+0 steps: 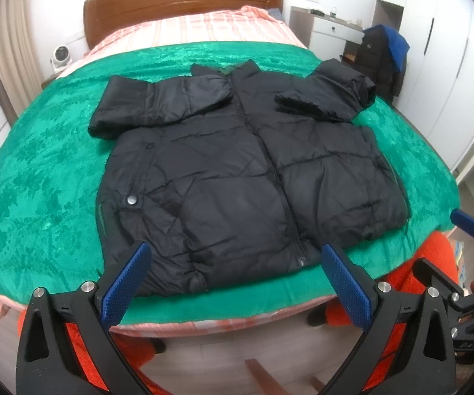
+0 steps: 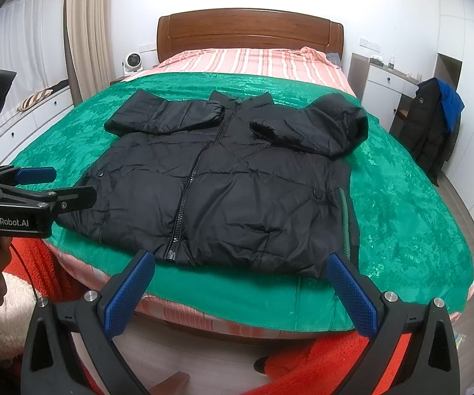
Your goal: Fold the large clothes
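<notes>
Left wrist view: one black quilted puffer jacket (image 1: 237,171), zipped, both sleeves folded across the chest, flat on one green plush blanket (image 1: 39,177) over a striped pink sheet (image 1: 204,24); left gripper (image 1: 235,291) spread wide, two blue textured pads (image 1: 123,291), nothing held. Right wrist view: same jacket (image 2: 237,181) centred on the blanket (image 2: 401,214), one wooden headboard (image 2: 250,33) behind; right gripper (image 2: 240,296) likewise spread and empty, left gripper (image 2: 36,174) at the left edge.

Bed (image 2: 223,321) with green blanket (image 2: 401,204), black puffer jacket (image 2: 237,191) flat on top.
</notes>
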